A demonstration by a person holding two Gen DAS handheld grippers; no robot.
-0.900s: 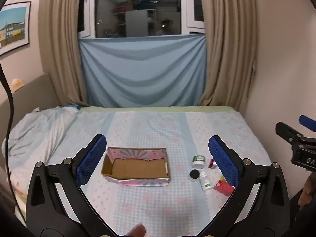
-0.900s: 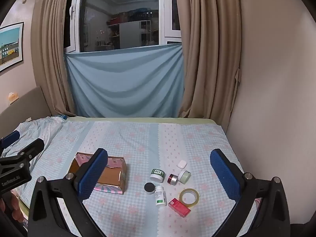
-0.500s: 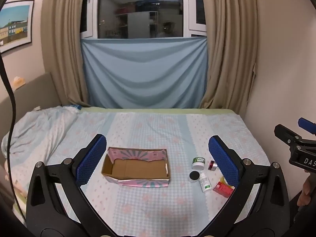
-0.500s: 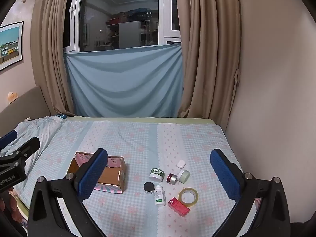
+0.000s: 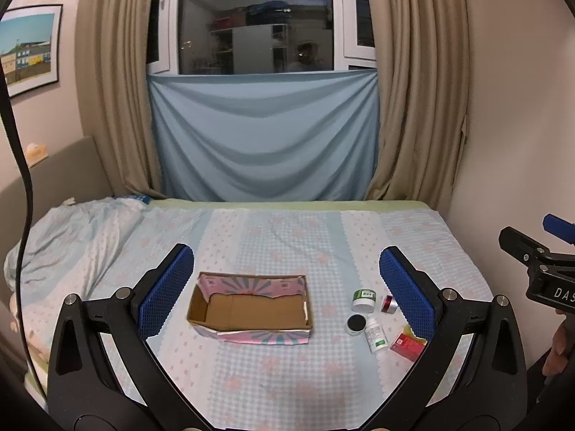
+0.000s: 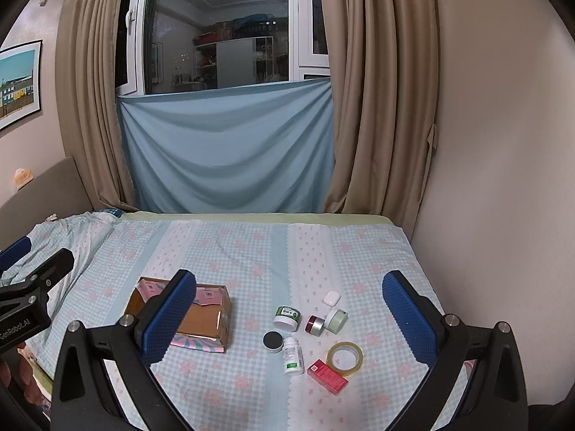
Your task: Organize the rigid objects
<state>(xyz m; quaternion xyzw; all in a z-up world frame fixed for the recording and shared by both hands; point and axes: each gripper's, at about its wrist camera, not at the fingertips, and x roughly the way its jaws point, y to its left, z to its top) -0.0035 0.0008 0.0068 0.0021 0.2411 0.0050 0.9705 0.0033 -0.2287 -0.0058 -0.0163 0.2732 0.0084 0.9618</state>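
Left wrist view: my left tongs (image 5: 284, 287) are spread wide, nothing between the pads, held above the bed (image 5: 273, 237). The cardboard box (image 5: 251, 307) lies open-topped on the bedspread, roughly centred between my fingers; inside I see only bare cardboard. To its right, apart from it, sits the cluster: a green-lidded jar (image 5: 364, 300), a red-banded jar (image 5: 389, 304), a black-lidded pot (image 5: 356, 323), a white bottle (image 5: 376, 334) lying on its side, and a red carton (image 5: 408, 346) partly behind my right finger. My right tongs show at the frame's right edge.

Right wrist view: my right tongs (image 6: 289, 314) are also spread and carry nothing. The same cluster is clearer here: green-lidded jar (image 6: 286, 318), red-banded jar (image 6: 314, 324) touching a pale green jar (image 6: 336, 320), a small white case (image 6: 331, 298) behind them, black-lidded pot (image 6: 272, 341) just beside the white bottle (image 6: 293, 355), a tape roll (image 6: 344, 357), and the red carton (image 6: 327, 376). The box (image 6: 201, 318) is to the left, partly hidden by my finger.

Progress, my estimate: nothing packed yet. All eight items remain on the bedspread.
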